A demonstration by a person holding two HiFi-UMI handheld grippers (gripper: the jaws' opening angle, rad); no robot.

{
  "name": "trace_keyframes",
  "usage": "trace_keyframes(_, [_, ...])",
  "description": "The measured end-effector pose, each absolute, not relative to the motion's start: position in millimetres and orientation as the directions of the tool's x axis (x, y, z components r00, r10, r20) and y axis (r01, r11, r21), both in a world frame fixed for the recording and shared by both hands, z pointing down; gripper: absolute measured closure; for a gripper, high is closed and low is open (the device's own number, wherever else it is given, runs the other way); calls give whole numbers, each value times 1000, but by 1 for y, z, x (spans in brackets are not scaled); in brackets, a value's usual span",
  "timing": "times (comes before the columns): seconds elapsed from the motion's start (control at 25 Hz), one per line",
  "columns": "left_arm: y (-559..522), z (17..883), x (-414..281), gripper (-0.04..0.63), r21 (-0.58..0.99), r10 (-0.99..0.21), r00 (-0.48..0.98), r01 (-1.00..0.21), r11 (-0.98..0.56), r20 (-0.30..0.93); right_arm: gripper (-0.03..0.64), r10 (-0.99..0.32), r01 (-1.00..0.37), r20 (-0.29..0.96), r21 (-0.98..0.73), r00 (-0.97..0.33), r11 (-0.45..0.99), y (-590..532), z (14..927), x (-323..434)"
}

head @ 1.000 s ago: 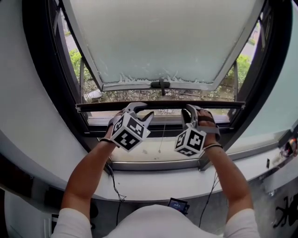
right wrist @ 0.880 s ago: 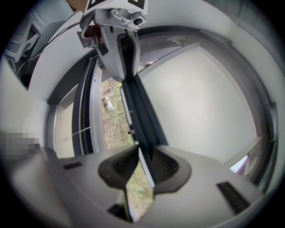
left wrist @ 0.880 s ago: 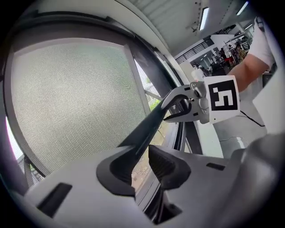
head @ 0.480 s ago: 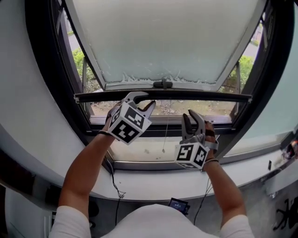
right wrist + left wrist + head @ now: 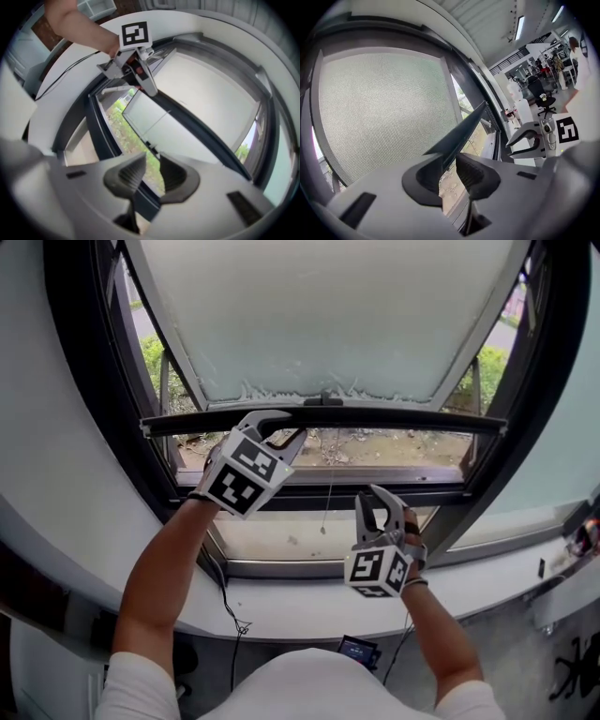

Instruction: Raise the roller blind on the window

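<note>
The left gripper (image 5: 289, 426) is clamped on the dark bottom bar of the roller blind (image 5: 394, 418). In its own view the bar runs straight in between the two fingertips and fills the gap there, one finger over it and one under, and the jaws have just been closing to about half their range. The bar lies level across the upper middle of the head view, in front of the pale frosted panel (image 5: 328, 315) and just under that panel's small dark handle (image 5: 322, 401). The right gripper (image 5: 368, 493) holds nothing. Its jaws stand partly apart and have just been opening, and only the lower window frame (image 5: 309, 495) and greenery show between them. It points up from the lower centre right of the head view, well below the bar, with its marker cube above the white sill (image 5: 281, 606). A thin cord (image 5: 327, 507) hangs just to its left. A second ago the bar sat lower, clear of the handle, with both grippers up at it. Since then the bar has climbed with the left gripper until it reaches the handle's base, while the right gripper has dropped away from the bar and rolled — the left alone now carries it.
</note>
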State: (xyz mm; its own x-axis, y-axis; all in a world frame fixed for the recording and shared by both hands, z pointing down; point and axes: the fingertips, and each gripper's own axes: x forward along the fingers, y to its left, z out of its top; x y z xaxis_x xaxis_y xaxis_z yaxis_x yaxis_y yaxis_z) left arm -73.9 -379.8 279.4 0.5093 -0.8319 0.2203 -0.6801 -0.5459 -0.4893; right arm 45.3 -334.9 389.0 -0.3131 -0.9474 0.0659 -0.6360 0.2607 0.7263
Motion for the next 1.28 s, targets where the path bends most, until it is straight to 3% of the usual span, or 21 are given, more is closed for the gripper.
trace_keyframes(0.48, [-379, 266, -75, 494, -476, -828, 512, -683, -554, 228, 525, -944, -648, 51, 715, -325, 262, -329, 383, 46])
trace_keyframes(1.28, [-381, 203, -75, 494, -505, -837, 528, -689, -520, 142, 526, -925, -627, 94, 709, -368, 321, -327, 391, 35])
